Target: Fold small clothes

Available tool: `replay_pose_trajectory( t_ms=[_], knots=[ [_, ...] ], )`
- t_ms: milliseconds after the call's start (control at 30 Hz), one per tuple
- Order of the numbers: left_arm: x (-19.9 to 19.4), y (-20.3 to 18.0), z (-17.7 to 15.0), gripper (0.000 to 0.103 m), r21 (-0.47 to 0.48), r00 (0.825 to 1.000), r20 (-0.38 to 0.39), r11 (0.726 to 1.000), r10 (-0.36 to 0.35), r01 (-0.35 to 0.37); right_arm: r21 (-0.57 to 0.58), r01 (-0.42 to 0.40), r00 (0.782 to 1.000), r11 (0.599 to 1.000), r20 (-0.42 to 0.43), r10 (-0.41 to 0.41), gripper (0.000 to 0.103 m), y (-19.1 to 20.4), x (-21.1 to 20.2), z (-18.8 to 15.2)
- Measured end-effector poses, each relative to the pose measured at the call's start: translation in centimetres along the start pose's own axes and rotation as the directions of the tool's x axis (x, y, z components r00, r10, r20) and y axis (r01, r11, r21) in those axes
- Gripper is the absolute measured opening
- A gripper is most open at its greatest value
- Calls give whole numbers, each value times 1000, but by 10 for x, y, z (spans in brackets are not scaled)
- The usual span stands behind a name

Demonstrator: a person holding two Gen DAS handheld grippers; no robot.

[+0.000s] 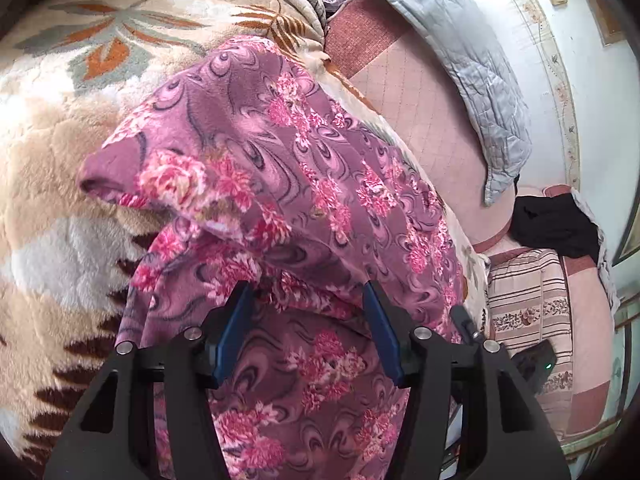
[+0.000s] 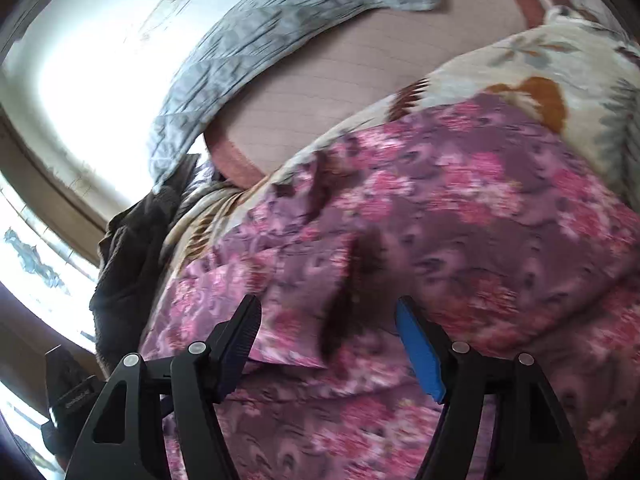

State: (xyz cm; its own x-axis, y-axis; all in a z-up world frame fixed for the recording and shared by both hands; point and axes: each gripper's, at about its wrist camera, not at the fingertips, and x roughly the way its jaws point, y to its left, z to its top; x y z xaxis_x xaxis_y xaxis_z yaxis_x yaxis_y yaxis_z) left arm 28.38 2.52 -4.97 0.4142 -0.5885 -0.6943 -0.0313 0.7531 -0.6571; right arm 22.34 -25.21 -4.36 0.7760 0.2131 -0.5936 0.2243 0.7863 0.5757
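Note:
A purple garment with pink flowers (image 1: 280, 168) lies rumpled on a plush cream blanket (image 1: 60, 152) on the bed. A folded flap of it sticks out to the left. My left gripper (image 1: 307, 286) is open, its blue-padded fingers just above the near part of the garment, holding nothing. In the right wrist view the same garment (image 2: 460, 208) fills the lower half, blurred. My right gripper (image 2: 328, 304) is open, close over the cloth with a fold edge between its fingers.
A pink quilted bed sheet (image 1: 420, 92) lies beyond the blanket. A grey quilted cover (image 1: 472, 52) is bunched by the wall. A striped pillow (image 1: 528, 304) and a black cloth (image 1: 556, 224) sit at the right. A dark garment (image 2: 132, 252) hangs at the bed's edge.

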Motion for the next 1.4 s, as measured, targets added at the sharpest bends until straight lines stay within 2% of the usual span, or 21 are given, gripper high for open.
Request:
replay_pose_trajectory(
  t_ms=[33, 67, 100, 133, 333, 500, 633, 700, 733, 800, 867, 933, 1000, 1033, 1100, 1167, 1200, 1267, 1333, 1367, 1400],
  knots=[
    [3, -1, 2, 55, 1, 1000, 1, 1000, 5, -5, -18, -14, 999, 1000, -42, 13, 66, 7, 9, 2],
    [4, -1, 3, 55, 1, 1000, 1, 1000, 17, -17, -42, -2, 997, 999, -80, -1, 48, 14, 18, 4],
    [5, -2, 3, 55, 6, 1000, -2, 1000, 20, -20, -61, 15, 995, 998, -95, -21, 21, 19, 23, 5],
    [4, -2, 4, 55, 15, 1000, -5, 1000, 25, -24, -82, 22, 994, 996, -105, -31, 3, 24, 26, 9],
    [0, 3, 8, 55, -7, 999, -3, 999, 35, -35, -108, 70, 997, 992, 32, -67, 3, 20, -12, 34],
    [-2, 9, 8, 55, -37, 999, -4, 999, 32, -32, -102, 164, 983, 981, 97, -154, 3, -7, -41, 50],
    [-2, 9, 7, 54, -42, 999, 1, 998, 40, -40, -30, 235, 967, 971, 109, -231, 3, -44, -49, 57],
    [-3, 10, 7, 50, -45, 999, 4, 998, 43, -43, 12, 256, 963, 967, 82, -256, 3, -64, -46, 56],
    [-3, 11, 7, 41, -42, 999, 10, 998, 50, -50, 22, 264, 962, 964, 68, -265, 3, -70, -44, 54],
    [-2, 14, 8, 30, -43, 997, 14, 996, 75, -75, 34, 258, 965, 965, 39, -260, 3, -77, -39, 51],
    [-2, 18, 9, 26, -61, 997, 18, 995, 78, -77, 51, 245, 970, 968, 2, -245, 3, -80, -33, 50],
    [-3, 20, 11, 25, -62, 997, 22, 995, 79, -77, 34, 239, 970, 970, 29, -240, 3, -74, -38, 52],
    [-4, 19, 12, 25, -49, 995, 32, 995, 91, -90, 37, 197, 971, 980, 129, -200, 2, -66, -58, 61],
    [-4, 19, 12, 25, -47, 995, 33, 994, 98, -96, 46, 192, 963, 980, 185, -197, 2, -64, -70, 67],
    [-3, 20, 13, 25, -53, 995, 29, 994, 101, -99, 52, 230, 951, 972, 199, -236, 2, -68, -75, 74],
    [-2, 20, 13, 25, -55, 995, 24, 994, 101, -100, 35, 304, 945, 952, 118, -306, 3, -78, -59, 74],
    [-3, 20, 13, 25, -54, 995, 23, 994, 101, -100, 8, 346, 937, 938, 42, -346, 3, -85, -47, 69],
    [-4, 21, 13, 25, -64, 995, 18, 994, 95, -94, -35, 428, 903, 903, -26, -429, 5, -88, -37, 61],
    [-5, 23, 13, 25, -76, 996, 17, 993, 88, -86, -46, 484, 875, 874, 6, -484, 10, -81, -46, 60],
    [-5, 24, 12, 25, -79, 996, 17, 993, 87, -85, -29, 493, 869, 869, 62, -491, 10, -73, -57, 62],
    [-5, 23, 12, 25, -79, 996, 17, 993, 87, -86, -19, 463, 882, 886, 108, -458, 11, -65, -66, 66]
  ],
)
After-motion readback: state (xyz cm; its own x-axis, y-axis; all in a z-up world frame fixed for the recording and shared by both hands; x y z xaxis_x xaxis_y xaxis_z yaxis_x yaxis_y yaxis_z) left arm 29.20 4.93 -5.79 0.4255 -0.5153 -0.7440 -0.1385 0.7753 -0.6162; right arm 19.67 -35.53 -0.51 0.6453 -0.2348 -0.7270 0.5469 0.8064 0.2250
